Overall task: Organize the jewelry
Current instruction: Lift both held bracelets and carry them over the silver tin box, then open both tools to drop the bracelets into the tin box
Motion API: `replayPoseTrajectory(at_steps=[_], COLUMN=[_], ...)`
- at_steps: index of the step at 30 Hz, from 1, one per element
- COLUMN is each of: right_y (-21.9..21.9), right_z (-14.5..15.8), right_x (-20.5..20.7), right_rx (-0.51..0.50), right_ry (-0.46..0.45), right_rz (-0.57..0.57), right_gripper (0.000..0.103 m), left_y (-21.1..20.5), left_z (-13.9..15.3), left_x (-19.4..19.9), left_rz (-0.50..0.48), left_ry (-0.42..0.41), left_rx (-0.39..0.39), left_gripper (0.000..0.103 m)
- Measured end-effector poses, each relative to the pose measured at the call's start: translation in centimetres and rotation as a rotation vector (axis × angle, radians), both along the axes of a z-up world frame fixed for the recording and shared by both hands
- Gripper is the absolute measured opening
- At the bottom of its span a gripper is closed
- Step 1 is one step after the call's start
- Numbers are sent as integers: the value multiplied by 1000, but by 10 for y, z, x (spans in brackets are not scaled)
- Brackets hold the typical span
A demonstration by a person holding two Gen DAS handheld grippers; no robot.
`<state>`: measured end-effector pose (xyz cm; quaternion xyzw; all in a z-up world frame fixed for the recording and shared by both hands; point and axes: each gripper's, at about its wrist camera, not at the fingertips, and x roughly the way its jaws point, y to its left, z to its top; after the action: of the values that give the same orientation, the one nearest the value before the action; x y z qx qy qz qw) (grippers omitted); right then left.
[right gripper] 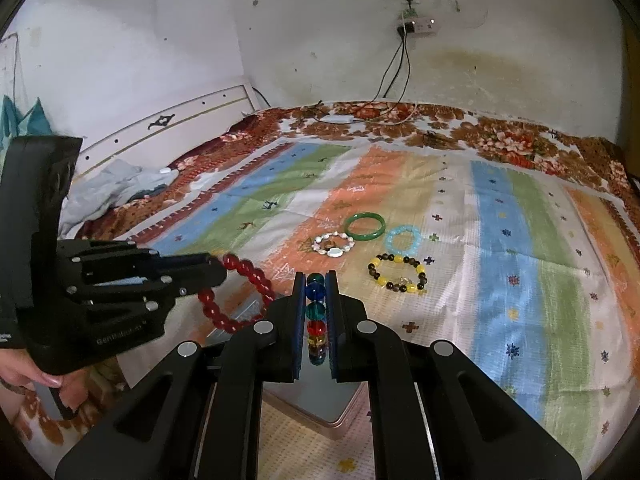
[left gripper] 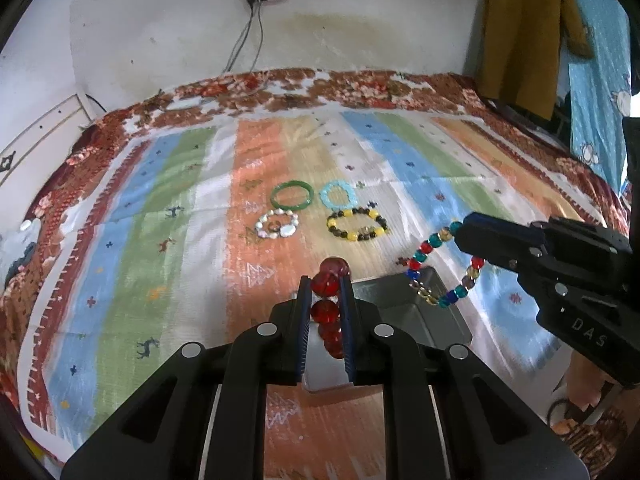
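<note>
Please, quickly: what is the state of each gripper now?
Left gripper: shut on the red bead bracelet.
Right gripper: shut on the multicoloured bead bracelet.

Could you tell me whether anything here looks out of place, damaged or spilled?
Nothing stands out. The red bead bracelet and multicoloured bead bracelet hang intact from the grippers above the grey box, and four bracelets lie apart on the striped cloth.

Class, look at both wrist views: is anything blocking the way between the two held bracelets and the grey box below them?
Nothing visible. The left gripper holds the red bracelet and the right gripper the multicoloured bracelet above the grey box, with only open air between.
</note>
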<state>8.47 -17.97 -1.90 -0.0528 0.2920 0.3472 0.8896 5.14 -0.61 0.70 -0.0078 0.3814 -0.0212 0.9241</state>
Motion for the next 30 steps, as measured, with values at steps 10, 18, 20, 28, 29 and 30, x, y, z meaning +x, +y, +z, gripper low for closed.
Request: replayPoseTrajectory(at_steps=[10, 18, 20, 28, 29, 30], right_y=[-9, -22, -25, -24, -25, -25], right_z=[-1, -4, -6, -10, -11, -11], right_x=[11, 27, 30, 40, 41, 42], right_rx=[11, 24, 23, -4, -6, -10], right_ry=[20, 59, 68, 78, 79, 81], right_rz=[-62, -130, -148, -186, -191, -196], right_gripper=[42, 56, 57, 68, 68, 68], left_y=[16, 32, 34, 36, 38, 39], left_z=[5, 2, 1, 3, 3, 3], left_x=[2, 10, 12, 24, 26, 28], left_rz=[65, 107, 110, 111, 112, 116], left_ry=[-10, 19, 27, 7, 8, 9], left_rx=[10, -1, 0, 47, 46, 44], left_gripper=[34, 51, 54, 75, 76, 78])
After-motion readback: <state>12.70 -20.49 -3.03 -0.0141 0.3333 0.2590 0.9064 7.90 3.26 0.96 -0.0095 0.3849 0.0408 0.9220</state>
